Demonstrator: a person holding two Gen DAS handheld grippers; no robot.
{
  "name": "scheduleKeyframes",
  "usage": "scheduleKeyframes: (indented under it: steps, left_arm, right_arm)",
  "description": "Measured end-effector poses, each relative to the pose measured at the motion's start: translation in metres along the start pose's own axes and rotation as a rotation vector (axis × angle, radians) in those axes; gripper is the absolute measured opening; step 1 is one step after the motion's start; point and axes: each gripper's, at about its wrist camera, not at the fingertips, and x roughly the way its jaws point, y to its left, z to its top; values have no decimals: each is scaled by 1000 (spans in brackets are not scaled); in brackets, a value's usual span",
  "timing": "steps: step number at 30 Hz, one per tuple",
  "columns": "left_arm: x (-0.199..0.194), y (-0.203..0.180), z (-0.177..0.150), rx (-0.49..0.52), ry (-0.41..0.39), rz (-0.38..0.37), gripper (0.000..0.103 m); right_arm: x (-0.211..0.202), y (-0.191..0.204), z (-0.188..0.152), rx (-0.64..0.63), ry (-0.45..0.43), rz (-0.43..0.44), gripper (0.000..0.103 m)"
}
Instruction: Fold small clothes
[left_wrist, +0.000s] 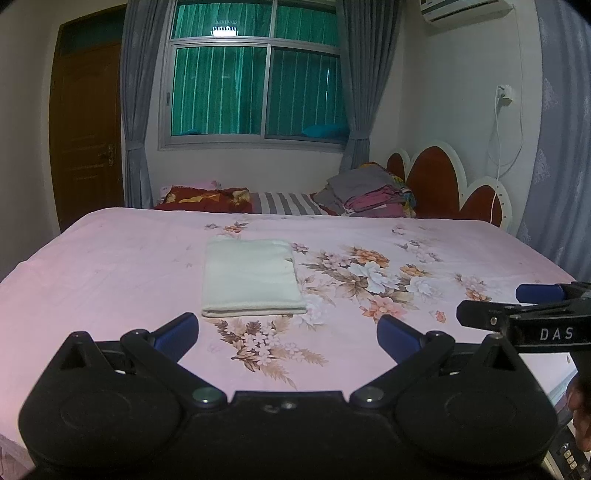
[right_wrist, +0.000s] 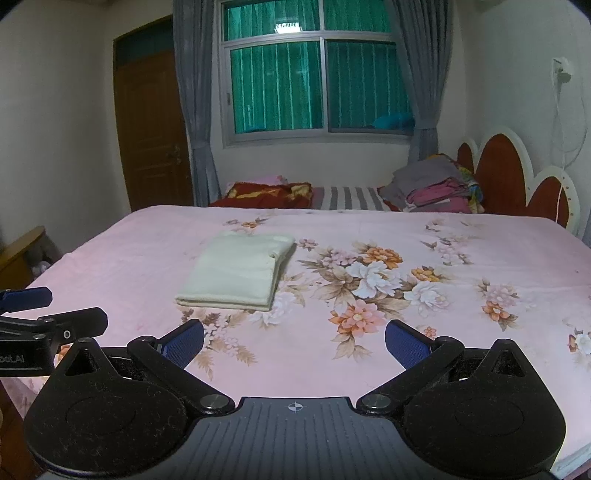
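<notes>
Both my left gripper (left_wrist: 287, 332) and right gripper (right_wrist: 294, 338) hover spread wide and empty, the folded cream cloth (left_wrist: 251, 277) lying just ahead on the floral sheet (left_wrist: 110, 266).

Your folded cloth (left_wrist: 253, 277) lies on the bed (left_wrist: 110, 266), left of centre; the clothes pile (left_wrist: 369, 195) sits at its far right corner.

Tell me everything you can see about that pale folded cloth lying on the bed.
The cloth is cream-white, soft-looking fabric, folded into a neat flat rectangle with layered edges showing along its near side. It lies on the pink floral bedsheet, left of the big flower print. Nothing else touches it; both grippers are short of it.
</notes>
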Motion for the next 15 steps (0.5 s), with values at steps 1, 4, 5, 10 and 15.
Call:
scheduleKeyframes:
  steps: [1,4,5,10,15]
  left_arm:
    - [0,0,0,-1,0,1,102]
    - [1,0,-1,-3,1,0,103]
    - [1,0,-1,-1,0,1,102]
    - [1,0,-1,3,1,-1,102]
    - [2,-1,-2,9,-1,-2,102]
  right_arm:
    - [0,0,0,-1,0,1,103]
    - [1,0,1,-3,2,3,103]
    - [1,1,1,-4,2,2,103]
    - [1,1,1,-6,2,2,103]
    - [1,2,1,-6,5,3,103]
